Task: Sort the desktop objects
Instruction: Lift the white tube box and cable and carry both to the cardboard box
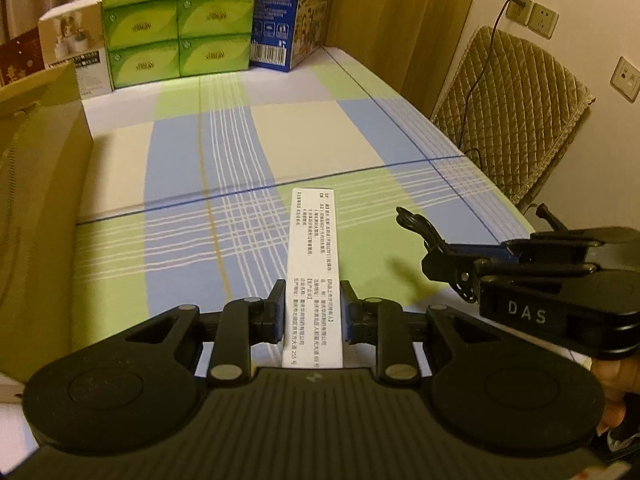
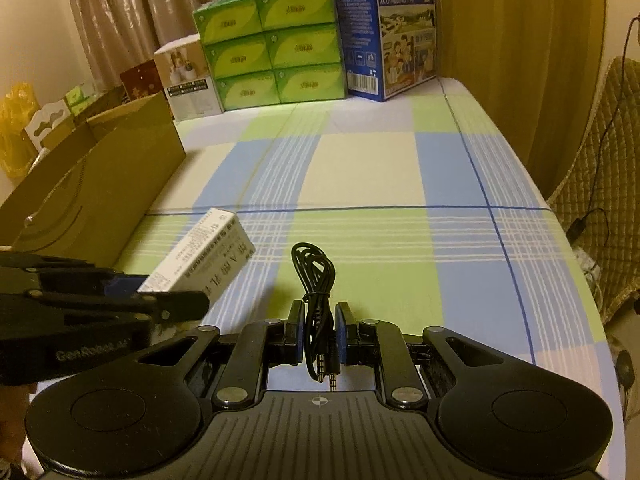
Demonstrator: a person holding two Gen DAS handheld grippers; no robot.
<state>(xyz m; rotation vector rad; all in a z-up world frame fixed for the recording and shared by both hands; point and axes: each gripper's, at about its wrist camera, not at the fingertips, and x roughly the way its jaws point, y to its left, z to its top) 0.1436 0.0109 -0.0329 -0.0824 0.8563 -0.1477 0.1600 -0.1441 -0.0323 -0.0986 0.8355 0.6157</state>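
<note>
While both grippers hover above the table, each one has something clamped.
Left gripper (image 1: 313, 312): level, pointing forward over the checked cloth, jaws closed on the long sides of a white box (image 1: 314, 264); box juts straight ahead, printed face up, clear of the cloth.
Left gripper, right wrist view (image 2: 172, 296): comes in from the left edge, box (image 2: 204, 256) angled up and forward in its jaws.
Right gripper (image 2: 318, 326): level, pointing forward, blue pads pressed on a bundled black cable (image 2: 314, 280); loops stick out in front, plugs hang at the rear between the fingers.
Right gripper, left wrist view (image 1: 444, 256): reaches in from the right edge, cable (image 1: 418, 224) at its tip; part of a hand (image 1: 612, 376) shows below it.
Gripper spacing: side by side, near, not touching.
Count held: one box, one cable.
Table (image 2: 372, 168): blue, green and cream checked cloth; the part under both grippers is bare.
Cardboard box (image 2: 100, 184): one, open, along the left edge of the table, beside the left gripper.
Tissue packs (image 2: 272, 44): six green ones, stacked two wide and three high, at the far end.
Milk carton (image 2: 384, 28): one, blue, upright, just right of the tissue packs.
Small white carton (image 2: 188, 80): one, left of the tissue packs.
Chair (image 1: 512, 112): one, quilted cover, right of the table by the wall.
</note>
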